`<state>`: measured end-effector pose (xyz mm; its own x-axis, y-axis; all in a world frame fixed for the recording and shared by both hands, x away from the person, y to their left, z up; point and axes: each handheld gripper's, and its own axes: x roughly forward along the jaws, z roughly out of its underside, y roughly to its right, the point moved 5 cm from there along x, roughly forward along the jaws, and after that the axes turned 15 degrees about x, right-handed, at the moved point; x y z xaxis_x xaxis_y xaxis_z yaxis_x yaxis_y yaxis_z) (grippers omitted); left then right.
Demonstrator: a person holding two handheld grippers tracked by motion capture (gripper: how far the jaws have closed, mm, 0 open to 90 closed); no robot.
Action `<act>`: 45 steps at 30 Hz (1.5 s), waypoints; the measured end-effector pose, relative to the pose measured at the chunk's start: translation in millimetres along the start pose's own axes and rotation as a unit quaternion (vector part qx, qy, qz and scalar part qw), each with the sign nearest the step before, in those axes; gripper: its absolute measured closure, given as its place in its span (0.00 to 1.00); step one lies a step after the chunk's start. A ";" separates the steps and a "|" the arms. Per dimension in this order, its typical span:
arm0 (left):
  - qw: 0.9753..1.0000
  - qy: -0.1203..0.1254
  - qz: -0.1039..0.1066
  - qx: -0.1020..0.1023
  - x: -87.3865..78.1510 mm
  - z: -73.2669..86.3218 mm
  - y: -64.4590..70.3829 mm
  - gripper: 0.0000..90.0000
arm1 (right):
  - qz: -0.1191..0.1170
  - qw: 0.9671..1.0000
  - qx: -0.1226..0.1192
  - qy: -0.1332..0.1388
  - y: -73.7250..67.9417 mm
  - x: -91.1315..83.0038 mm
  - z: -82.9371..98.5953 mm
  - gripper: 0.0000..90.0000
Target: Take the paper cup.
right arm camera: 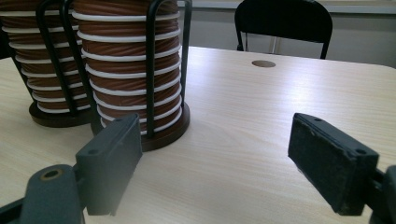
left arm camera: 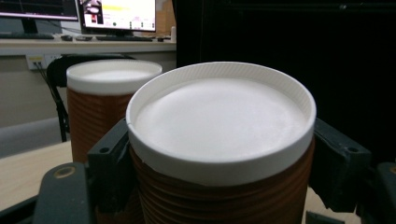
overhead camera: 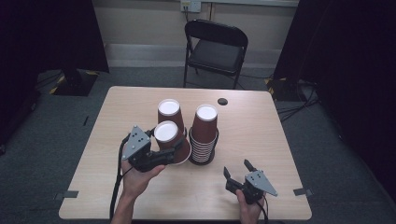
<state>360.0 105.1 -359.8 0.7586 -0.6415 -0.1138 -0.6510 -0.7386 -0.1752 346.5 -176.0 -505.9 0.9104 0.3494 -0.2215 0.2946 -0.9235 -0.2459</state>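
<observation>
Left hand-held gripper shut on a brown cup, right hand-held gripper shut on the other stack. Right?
Half right. The left hand-held gripper does clamp the brown cup. The right hand-held gripper is open and holds nothing, short of the racked stack, as the right gripper view shows.

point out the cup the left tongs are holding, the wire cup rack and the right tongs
held cup [left arm camera: 219,116], left gripper view, on its white upturned base
wire cup rack [right arm camera: 150,70], right gripper view, on a black upright wire
right tongs [overhead camera: 238,168], high view, midway between the fingertips

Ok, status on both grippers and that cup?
Left gripper shut on front brown cup. Right gripper open, empty. Cup stack in wire holder close alongside.
</observation>
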 end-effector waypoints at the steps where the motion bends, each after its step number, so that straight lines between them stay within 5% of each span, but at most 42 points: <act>1: 1.000 -0.003 0.004 -0.003 0.1 3.3 0.3 0.24 | 0.002 1.000 -0.002 0.000 -0.1 0.2 0.0 0.18; 8: 0.999 -0.026 0.012 -0.016 6.1 26.0 7.3 0.24 | -0.009 1.000 -0.023 -0.008 -6.1 -0.2 2.0 0.22; 11: 0.999 -0.041 0.016 -0.023 10.0 37.9 11.6 0.24 | -0.017 0.999 -0.010 -0.041 -12.3 0.8 5.5 0.24; 14: 0.998 -0.047 0.021 -0.038 11.6 47.5 14.7 0.24 | -0.029 0.997 -0.025 -0.061 -23.6 1.8 9.7 0.25; 20: 0.996 -0.048 0.034 -0.063 11.8 59.1 20.4 0.24 | -0.078 0.994 -0.028 -0.072 -45.8 3.5 15.0 0.30; 26: 0.992 -0.038 0.057 -0.105 11.1 68.3 21.1 0.24 | -0.113 0.991 -0.035 -0.067 -59.5 0.6 18.2 0.35; 28: 0.988 -0.031 0.069 -0.133 10.4 71.9 20.9 0.24 | -0.128 0.989 -0.037 -0.065 -63.9 -0.9 19.0 0.38; 39: 0.974 -0.024 0.077 -0.212 4.2 91.4 16.2 0.24 | -0.197 0.976 -0.040 -0.084 -83.0 -1.8 23.3 0.45; 41: 0.969 -0.018 0.078 -0.235 2.8 94.8 16.0 0.24 | -0.205 0.974 -0.038 -0.084 -84.9 -1.6 23.2 0.45; 45: 0.963 -0.016 0.077 -0.258 0.8 100.0 18.4 0.24 | -0.226 0.970 -0.024 -0.086 -87.6 -0.8 22.4 0.47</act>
<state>351.5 111.7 -460.9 0.6475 -0.7506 -0.1319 -0.6766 -0.6459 0.3535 313.5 -91.9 -505.3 0.6247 0.7373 -0.2570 0.6692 -0.6752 -0.3104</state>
